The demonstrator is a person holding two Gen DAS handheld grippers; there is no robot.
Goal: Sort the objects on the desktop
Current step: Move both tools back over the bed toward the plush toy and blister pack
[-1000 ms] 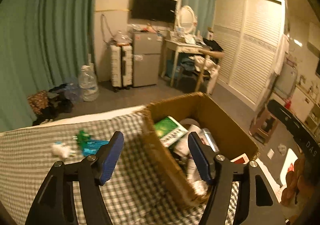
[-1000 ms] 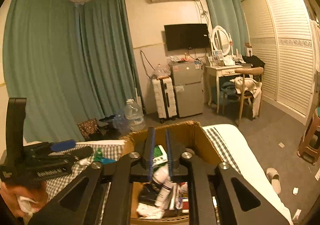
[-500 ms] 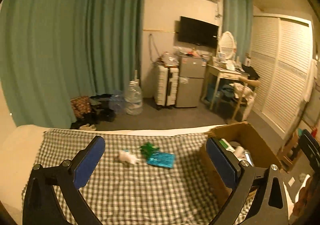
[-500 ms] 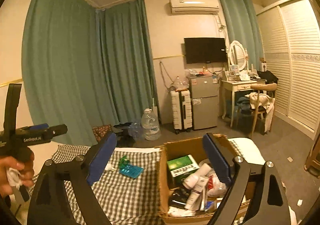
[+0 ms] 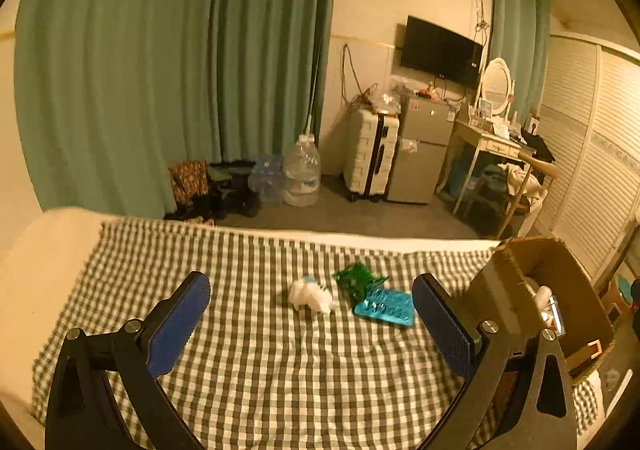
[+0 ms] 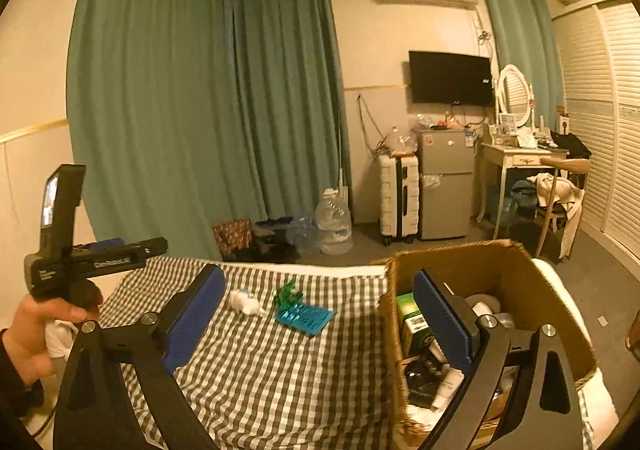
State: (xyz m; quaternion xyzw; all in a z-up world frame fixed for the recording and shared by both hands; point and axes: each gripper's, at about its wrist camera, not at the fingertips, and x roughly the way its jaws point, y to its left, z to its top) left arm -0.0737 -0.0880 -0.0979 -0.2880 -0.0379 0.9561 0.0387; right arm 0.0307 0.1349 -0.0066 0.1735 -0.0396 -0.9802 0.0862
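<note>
L gripper [image 5: 310,326] jaws spread wide, nothing between the pads; R gripper [image 6: 320,314] jaws have just been opening, now spread too, also empty. Three loose items left on the checked cloth [image 5: 248,362] over the bed: white crumpled thing, prob. tissue or small toy [image 5: 311,296], green crinkly wrapper [image 5: 358,278], teal blister-type pack [image 5: 384,307]. From L jaws: white item dead ahead, roughly on the centreline, well apart from the tips; wrapper just beyond and right of it, touching or overlapping the teal pack, can't tell which; pack sits close to the right pad's tip. Pack's long axis runs across the jaw gap, slightly skewed. Cardboard box [image 5: 560,282] already holding sorted stuff is off the right pad's outer side. From R jaws: same three items lie ahead and left of centre, box directly behind the right pad. Judgement: L hand is nearer and better lined up, so white item = likely next pick; straight push fwd and down, no big roll needed.
</note>
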